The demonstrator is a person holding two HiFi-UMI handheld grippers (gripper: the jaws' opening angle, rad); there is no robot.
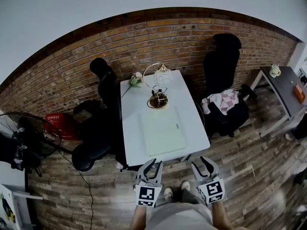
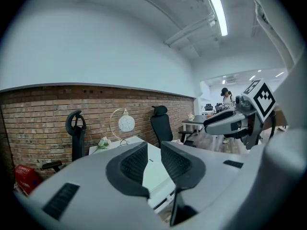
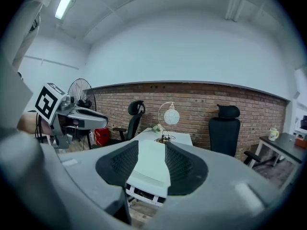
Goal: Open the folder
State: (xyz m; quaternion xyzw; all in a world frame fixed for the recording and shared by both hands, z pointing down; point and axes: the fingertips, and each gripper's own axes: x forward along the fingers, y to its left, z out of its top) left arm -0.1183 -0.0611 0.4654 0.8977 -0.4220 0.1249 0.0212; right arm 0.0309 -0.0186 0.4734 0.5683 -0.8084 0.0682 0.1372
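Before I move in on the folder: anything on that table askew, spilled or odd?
Nothing stands out. The folder lies flat and closed on the table, the lamp upright behind it.

Table by the wall, with a folder on it

The folder (image 1: 162, 131) lies flat on the near half of the table (image 1: 130, 110). Behind it stands a lamp (image 1: 158, 87), and a flower (image 1: 135, 79) lies at the far left corner. One chair (image 1: 103, 75) stands left of the table and another chair (image 1: 223, 63) right of it, with a cloth (image 1: 221, 101) on its seat. A fan (image 1: 29, 138) is far left, and a side table (image 1: 283, 87) with a mug (image 1: 275, 70) is far right. The left gripper (image 1: 151, 164) and the right gripper (image 1: 201, 163) are side by side before the near edge.
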